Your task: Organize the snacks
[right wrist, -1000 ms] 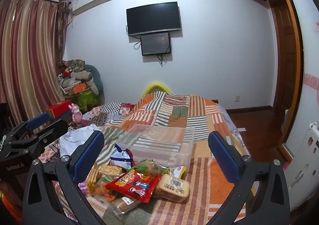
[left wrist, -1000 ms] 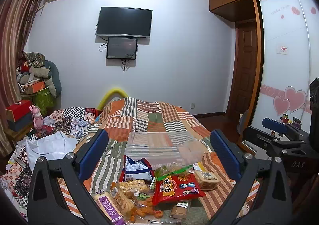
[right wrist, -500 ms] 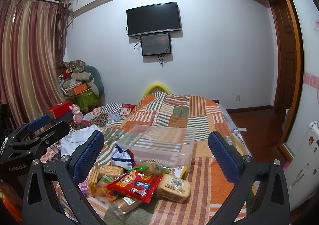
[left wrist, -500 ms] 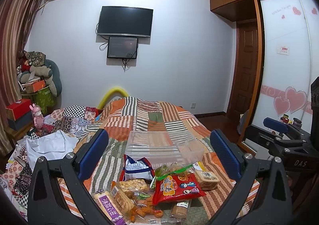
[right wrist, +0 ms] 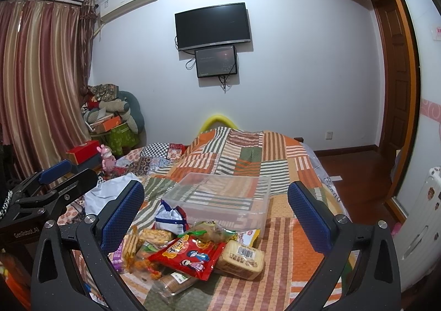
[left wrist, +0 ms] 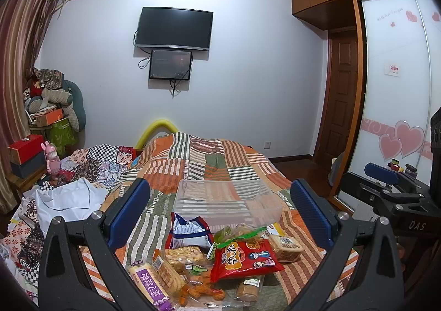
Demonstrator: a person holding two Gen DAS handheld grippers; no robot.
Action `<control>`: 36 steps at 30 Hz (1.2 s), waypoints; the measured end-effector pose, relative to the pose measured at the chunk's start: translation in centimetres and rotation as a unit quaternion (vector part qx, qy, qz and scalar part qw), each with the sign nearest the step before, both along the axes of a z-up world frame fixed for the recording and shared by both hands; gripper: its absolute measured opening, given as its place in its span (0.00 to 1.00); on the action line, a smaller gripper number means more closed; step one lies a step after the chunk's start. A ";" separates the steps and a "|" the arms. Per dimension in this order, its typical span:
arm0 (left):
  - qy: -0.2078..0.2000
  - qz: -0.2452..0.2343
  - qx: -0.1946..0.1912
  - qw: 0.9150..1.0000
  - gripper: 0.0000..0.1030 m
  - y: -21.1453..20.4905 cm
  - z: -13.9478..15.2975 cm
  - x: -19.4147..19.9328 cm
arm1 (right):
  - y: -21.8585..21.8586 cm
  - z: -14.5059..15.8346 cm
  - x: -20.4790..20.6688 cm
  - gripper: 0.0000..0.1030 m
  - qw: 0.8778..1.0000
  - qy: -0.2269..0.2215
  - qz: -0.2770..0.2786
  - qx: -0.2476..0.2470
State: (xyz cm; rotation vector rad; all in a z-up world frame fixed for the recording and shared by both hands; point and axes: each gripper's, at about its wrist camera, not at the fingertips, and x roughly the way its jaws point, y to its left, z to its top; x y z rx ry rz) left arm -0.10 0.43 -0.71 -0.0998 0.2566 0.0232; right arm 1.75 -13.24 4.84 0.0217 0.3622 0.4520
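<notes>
- Snacks (left wrist: pixel 220 261) are lying in a loose heap low in the centre of both wrist views, on the striped quilt (left wrist: pixel 209 162), just in front of a clear plastic bin (left wrist: pixel 223 200) that looks bare inside.
- We are judging this as the very start: nothing is sitting in the bin yet, and we are hovering above the pile.
- Left gripper (left wrist: pixel 220 211) and right gripper (right wrist: pixel 217 209) are both spread wide, gripping nothing (each one is also showing at the edge of the other's view).
- Next, we are needing to drop toward one packet; the red bag (right wrist: pixel 190 256) on top looks easiest.
- Packets are overlapping: crinkly bags, a wrapped cake block (right wrist: pixel 242 258), cracker sleeves (left wrist: pixel 162 272).
</notes>
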 end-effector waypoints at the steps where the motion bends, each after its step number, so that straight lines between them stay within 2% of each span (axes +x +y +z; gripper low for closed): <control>1: 0.001 -0.001 0.000 1.000 1.00 0.2 0.1 0.0 | 0.0 0.0 -0.1 1.00 1.000 -0.001 0.000 0.001; 36: 0.002 -0.005 0.005 1.000 1.00 0.1 0.3 0.1 | 0.1 -0.2 0.1 1.00 1.000 0.006 0.003 0.001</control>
